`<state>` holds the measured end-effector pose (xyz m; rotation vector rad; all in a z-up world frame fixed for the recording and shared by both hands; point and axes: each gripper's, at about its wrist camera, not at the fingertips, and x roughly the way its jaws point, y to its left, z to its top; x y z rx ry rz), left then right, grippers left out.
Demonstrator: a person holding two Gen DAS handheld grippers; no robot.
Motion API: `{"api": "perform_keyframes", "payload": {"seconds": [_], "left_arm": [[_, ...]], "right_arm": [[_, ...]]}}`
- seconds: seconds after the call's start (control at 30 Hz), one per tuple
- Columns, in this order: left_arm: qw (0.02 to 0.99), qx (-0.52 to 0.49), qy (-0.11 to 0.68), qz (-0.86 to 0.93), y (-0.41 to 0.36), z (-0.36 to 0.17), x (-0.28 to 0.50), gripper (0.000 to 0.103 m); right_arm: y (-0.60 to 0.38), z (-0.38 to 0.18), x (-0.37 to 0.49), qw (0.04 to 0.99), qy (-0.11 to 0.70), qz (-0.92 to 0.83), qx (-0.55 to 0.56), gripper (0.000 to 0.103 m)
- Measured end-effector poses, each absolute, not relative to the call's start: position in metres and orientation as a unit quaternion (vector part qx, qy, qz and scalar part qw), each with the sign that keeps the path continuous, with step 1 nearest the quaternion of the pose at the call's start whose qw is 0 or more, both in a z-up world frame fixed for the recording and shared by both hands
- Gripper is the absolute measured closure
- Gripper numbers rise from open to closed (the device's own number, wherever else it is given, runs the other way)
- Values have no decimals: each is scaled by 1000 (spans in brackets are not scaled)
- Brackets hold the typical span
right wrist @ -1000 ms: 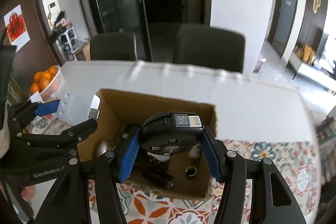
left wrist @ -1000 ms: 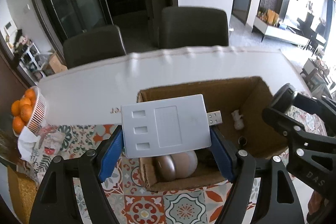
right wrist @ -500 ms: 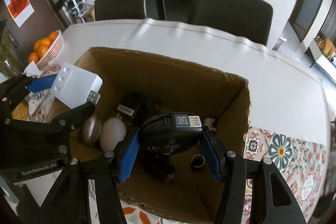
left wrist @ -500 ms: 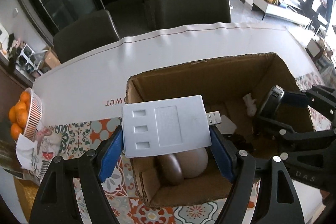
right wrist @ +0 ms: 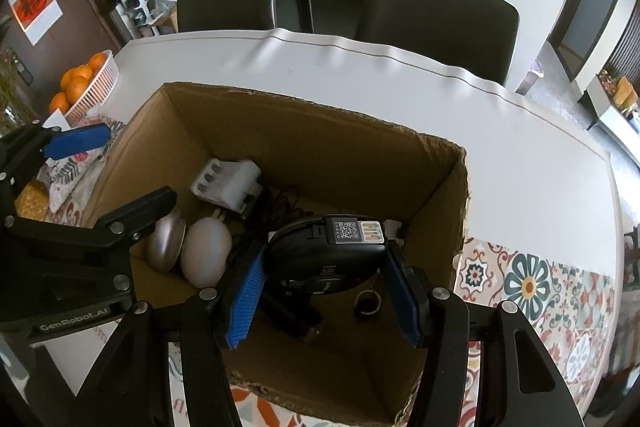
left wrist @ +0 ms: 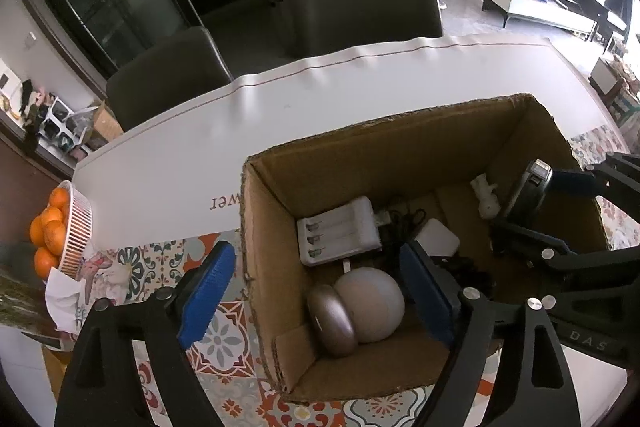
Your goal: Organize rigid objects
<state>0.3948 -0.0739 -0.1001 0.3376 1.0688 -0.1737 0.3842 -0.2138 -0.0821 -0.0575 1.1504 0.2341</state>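
An open cardboard box [left wrist: 264,227] [right wrist: 440,163] stands on the table. My left gripper [left wrist: 316,291] is open and empty over the box's left wall. The white battery charger [left wrist: 340,237] [right wrist: 228,183] lies inside the box at the back left. My right gripper [right wrist: 324,291] is shut on a black computer mouse [right wrist: 328,255], underside up, held over the box's inside; it also shows in the left wrist view [left wrist: 528,187]. Inside lie a bronze oval object [left wrist: 332,319], a pale round object [left wrist: 370,303], black cables and a small white figure [left wrist: 486,197].
A white basket of oranges [left wrist: 60,227] [right wrist: 86,83] stands at the table's left. A patterned cloth [right wrist: 540,291] covers the near part of the white table [left wrist: 320,99]. Two dark chairs [left wrist: 360,3] stand behind it. A small ring [right wrist: 366,301] lies on the box floor.
My left gripper has opened and let go of the white charger, which now lies inside the box. Both grippers came closer over the box; the right one still holds the mouse.
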Motion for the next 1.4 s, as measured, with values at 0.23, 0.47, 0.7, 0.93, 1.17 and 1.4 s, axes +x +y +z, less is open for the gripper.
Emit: {"api": "perform_keyframes", "payload": {"seconds": [0.23, 0.47, 0.7, 0.93, 1.17, 1.4], "left_arm": [[853, 152, 495, -71, -66, -86, 382, 12], [875, 147, 460, -33, -57, -63, 353, 2], [899, 112, 423, -14, -44, -33, 311, 0], [922, 87, 378, -3, -37, 0, 260, 0], [933, 66, 353, -17, -33, 25, 218, 0], [944, 66, 323, -17, -31, 40, 178, 0]], "right_arm": [[-211, -67, 375, 842, 529, 103, -30, 38], [-212, -42, 344, 862, 503, 50, -31, 28], [-218, -3, 295, 892, 451, -15, -8, 20], [-222, 37, 239, 920, 388, -47, 8, 15], [-218, 65, 189, 939, 340, -59, 14, 12], [-215, 84, 146, 950, 305, -67, 11, 10]]}}
